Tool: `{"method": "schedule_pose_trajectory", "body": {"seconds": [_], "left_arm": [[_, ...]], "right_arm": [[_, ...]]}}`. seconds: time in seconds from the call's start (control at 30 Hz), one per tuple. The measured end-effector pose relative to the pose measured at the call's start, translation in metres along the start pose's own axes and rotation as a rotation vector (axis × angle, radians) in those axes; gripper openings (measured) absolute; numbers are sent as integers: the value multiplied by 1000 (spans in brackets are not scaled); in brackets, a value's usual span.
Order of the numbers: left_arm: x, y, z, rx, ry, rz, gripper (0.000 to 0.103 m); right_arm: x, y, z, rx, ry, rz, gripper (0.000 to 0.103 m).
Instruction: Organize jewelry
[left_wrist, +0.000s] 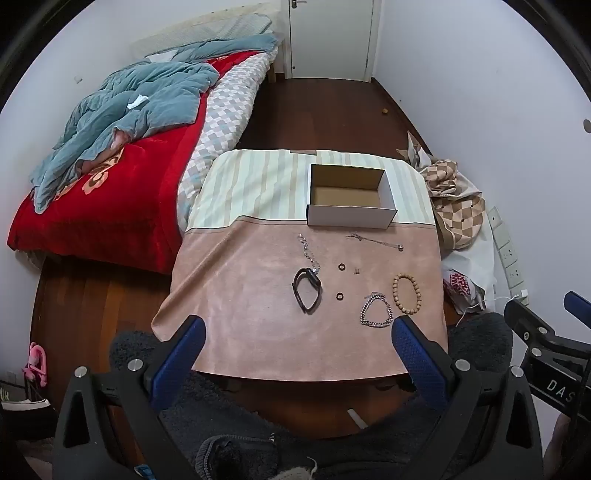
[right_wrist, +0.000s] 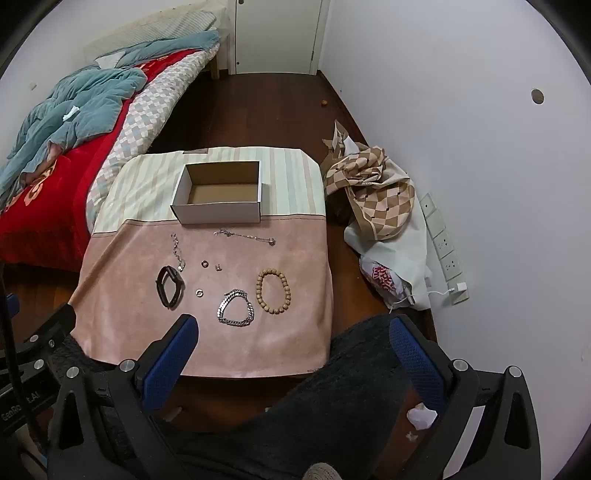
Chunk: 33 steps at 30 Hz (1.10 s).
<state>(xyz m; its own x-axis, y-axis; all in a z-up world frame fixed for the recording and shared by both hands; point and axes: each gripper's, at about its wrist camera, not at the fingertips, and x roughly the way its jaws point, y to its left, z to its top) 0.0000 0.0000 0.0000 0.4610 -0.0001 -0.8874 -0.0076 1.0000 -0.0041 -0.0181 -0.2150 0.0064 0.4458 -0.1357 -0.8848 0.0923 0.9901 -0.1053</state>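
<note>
On the pink part of the bench cloth (left_wrist: 258, 332) lie eight pieces of jewelry, none touching a claw. I count one black band (left_wrist: 307, 291), one wooden bead bracelet (left_wrist: 406, 294), one thick silver chain bracelet (left_wrist: 376, 310), two thin silver chains and three very small pieces.

The black band is a narrow loop; its long axis runs from the near edge toward the box. The first thin chain (left_wrist: 307, 252) lies the same way, and its near end is touching the band. The second thin chain (left_wrist: 373, 240) lies across, parallel to the front wall of the box. The bead bracelet is an oval, also long toward the box. Between them sit two dark rings (left_wrist: 341, 266) (left_wrist: 339, 296) and one tiny piece (left_wrist: 357, 271) that I cannot tell.

One open cardboard box (left_wrist: 351, 216) stands behind on the striped part, its long side across the bench.

Both claws hang above the near edge, tilted down. The left claw (left_wrist: 298, 330) is released, fingers wide apart, nothing between them. The right claw (right_wrist: 293, 334) is the same.

One bed (left_wrist: 110, 206) stands at the left.
</note>
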Motion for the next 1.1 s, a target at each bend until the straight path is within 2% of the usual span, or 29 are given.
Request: {"method": "schedule_pose_trajectory", "body": {"seconds": [1.1], "left_arm": [[-2, -4, 3, 2, 8, -11, 103]], "right_arm": [[-5, -2, 0, -8, -22, -14, 103]]}}
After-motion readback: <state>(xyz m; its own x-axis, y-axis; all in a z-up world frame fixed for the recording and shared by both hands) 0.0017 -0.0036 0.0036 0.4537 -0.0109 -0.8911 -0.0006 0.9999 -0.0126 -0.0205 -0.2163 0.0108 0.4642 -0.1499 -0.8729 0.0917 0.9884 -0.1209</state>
